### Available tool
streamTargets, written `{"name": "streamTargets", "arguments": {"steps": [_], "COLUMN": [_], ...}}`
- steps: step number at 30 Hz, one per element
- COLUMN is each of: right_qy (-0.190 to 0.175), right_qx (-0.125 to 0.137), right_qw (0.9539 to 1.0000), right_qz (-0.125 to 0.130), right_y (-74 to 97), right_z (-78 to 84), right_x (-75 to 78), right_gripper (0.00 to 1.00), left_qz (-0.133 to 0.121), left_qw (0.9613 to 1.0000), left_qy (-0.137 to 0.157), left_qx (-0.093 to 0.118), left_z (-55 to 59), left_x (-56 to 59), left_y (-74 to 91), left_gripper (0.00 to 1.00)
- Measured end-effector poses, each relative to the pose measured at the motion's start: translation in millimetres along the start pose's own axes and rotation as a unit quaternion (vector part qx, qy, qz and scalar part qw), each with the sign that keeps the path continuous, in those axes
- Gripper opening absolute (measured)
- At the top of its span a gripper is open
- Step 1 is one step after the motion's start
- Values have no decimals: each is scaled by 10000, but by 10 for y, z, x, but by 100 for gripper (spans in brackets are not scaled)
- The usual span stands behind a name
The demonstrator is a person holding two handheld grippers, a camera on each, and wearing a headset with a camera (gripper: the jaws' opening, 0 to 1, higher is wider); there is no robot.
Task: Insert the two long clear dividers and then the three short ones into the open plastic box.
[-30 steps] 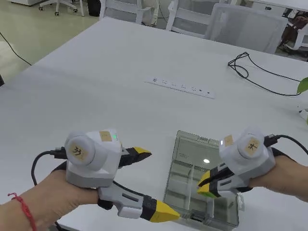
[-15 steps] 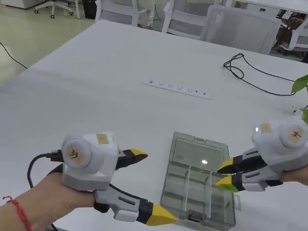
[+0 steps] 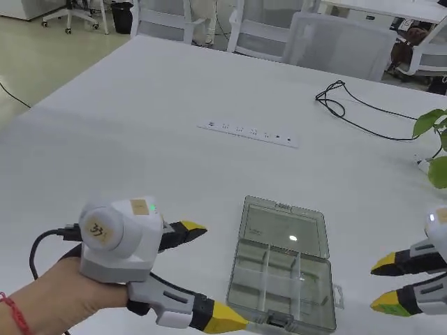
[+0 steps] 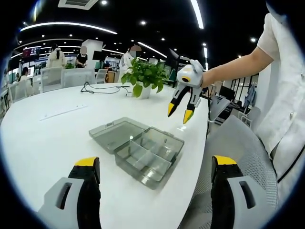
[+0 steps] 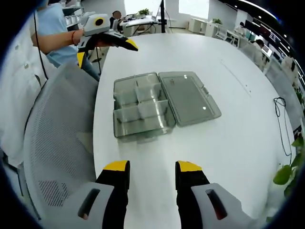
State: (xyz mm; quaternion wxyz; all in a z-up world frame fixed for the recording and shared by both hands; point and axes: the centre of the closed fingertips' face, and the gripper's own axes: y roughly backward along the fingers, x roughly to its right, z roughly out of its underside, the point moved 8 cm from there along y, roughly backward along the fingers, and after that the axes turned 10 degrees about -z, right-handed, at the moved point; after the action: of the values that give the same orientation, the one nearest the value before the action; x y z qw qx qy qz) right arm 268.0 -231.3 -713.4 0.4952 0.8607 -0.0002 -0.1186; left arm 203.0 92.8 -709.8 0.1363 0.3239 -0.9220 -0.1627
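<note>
Plastic box (image 3: 283, 289): lay open near the front edge of the bench (image 3: 140, 139), lid flat behind it, clear dividers (image 3: 281, 264) standing inside. Left gripper (image 3: 209, 274): jaws spread wide, just left of the box. Right gripper (image 3: 384, 284): jaws parted less widely, right of the box.

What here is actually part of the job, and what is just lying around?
Part of the job:
open plastic box
clear dividers in it
left tool, open
right tool, open

Just lying about:
power strip
black cable
potted plant
chairs behind the table
</note>
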Motion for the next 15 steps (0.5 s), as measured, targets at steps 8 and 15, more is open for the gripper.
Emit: {"name": "streamTargets", "arguments": {"steps": [8,15], "right_qy": [-36,71], "right_qx": [-680,-1292], "right_qw": [9977,9915], "right_qz": [-72,-102], "right_y": [14,-5], "right_z": [413,653], "right_x": [-56,-31], "right_gripper": [47,49], "left_qz": [-16,18], "left_qw": [10000,10000], "left_qy": [13,3], "left_qx": [3,-68], "left_z": [-23,-17], "left_x": [-7,-12], "left_y": [-4,-3], "left_gripper": [100,100]}}
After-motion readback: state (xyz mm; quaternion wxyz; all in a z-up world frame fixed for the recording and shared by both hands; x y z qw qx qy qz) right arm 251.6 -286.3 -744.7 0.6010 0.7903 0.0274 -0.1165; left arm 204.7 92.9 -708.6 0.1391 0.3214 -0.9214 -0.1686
